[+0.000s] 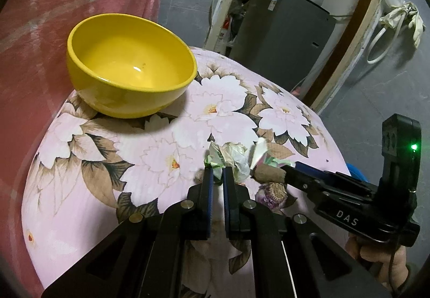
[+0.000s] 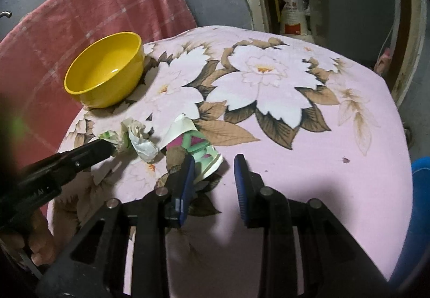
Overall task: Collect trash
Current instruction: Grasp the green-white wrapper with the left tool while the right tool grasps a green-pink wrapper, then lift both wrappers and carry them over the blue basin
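A crumpled green-and-white wrapper (image 1: 216,163) (image 2: 114,136) is pinched in my left gripper (image 1: 218,175) (image 2: 108,146), which is shut on it just above the floral tablecloth (image 2: 309,153). A wad of white paper (image 1: 236,161) (image 2: 143,143) hangs from that wrapper. To its right lie a green, pink and white packet (image 2: 200,147) and a brown stub (image 1: 268,174) (image 2: 176,155). My right gripper (image 2: 215,166) (image 1: 289,170) is open low over the packet, its left pad beside the packet and stub, its right pad well apart. A yellow bowl (image 1: 131,67) (image 2: 104,69) stands empty at the far left.
A pink blanket (image 1: 67,2) (image 2: 94,2) drapes behind and left of the round table. Beyond the table's far edge stands a grey cabinet (image 1: 282,37), with a sack (image 2: 291,13) in the doorway. Something blue (image 2: 419,190) sits below the table's right edge.
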A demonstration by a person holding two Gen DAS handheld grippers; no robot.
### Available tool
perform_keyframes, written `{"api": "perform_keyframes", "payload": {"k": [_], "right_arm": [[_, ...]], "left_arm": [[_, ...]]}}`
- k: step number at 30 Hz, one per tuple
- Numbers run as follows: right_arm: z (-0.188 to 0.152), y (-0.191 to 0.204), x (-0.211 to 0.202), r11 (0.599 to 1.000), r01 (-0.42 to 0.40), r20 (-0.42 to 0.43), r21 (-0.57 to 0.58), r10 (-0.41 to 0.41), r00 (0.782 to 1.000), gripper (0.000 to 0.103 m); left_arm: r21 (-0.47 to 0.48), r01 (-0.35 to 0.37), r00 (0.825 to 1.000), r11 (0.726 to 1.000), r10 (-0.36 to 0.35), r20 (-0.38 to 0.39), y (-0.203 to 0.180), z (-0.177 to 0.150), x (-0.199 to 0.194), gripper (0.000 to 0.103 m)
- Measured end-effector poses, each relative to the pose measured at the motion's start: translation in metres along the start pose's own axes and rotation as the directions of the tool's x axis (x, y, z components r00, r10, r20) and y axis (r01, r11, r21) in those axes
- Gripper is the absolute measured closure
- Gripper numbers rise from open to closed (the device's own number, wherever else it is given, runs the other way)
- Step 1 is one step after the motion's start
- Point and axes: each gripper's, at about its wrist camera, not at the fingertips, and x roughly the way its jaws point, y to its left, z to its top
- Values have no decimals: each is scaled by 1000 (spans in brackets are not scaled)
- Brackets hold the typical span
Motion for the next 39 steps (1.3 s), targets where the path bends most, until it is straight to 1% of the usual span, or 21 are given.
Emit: {"api": "perform_keyframes", "payload": {"k": [1,4,6,8,11,13,15,19,23,24,27,30,33,35,39], "right_arm": [[1,2,3,1000,-11,-9,-3,11,1000,33],[2,5,8,999,-33,-18,2,33,999,40],[3,5,9,999,-52,-16,15,52,999,52],[3,9,8,998,-55,-2,5,55,998,59],[3,16,3,999,-32,27,-26,32,999,60],[2,21,-7,999,4,75,-51,0,997,60],[0,27,-20,996,44,127,-77,-34,991,61],[-1,33,-49,992,87,221,-94,-65,973,61],[-2,36,-88,990,115,322,-86,-82,943,61],[-2,37,-94,989,120,338,-83,-85,937,61],[-3,36,-127,990,131,405,-55,-97,909,61],[-5,33,-159,988,150,468,-26,-121,876,61],[-10,27,-192,984,181,524,5,-156,837,60],[-14,21,-214,978,206,555,28,-186,811,60],[-24,9,-251,965,252,588,70,-244,771,59]], "left_arm": [[-1,-1,1000,1000,1,0,0,0,0,98],[1,-4,1000,1000,4,4,1,0,-3,98],[1,-5,1000,1000,5,7,1,0,-5,98],[1,-6,1000,1000,6,13,1,0,-7,98],[2,-9,1000,1000,9,25,-2,0,-11,98],[8,-11,999,1000,11,36,-4,-1,-15,98],[18,-13,999,1000,12,52,-7,-1,-21,98],[25,-4,996,1000,2,93,-16,1,-36,98],[39,14,989,999,-19,144,-28,5,-51,98],[46,21,986,999,-28,162,-34,6,-57,98],[73,43,975,996,-58,214,-52,9,-72,98],[115,61,958,992,-91,273,-78,11,-88,98],[159,86,937,983,-134,322,-107,11,-102,98],[188,104,924,977,-165,344,-127,12,-108,98],[240,143,901,960,-227,370,-166,8,-120,98]]}}
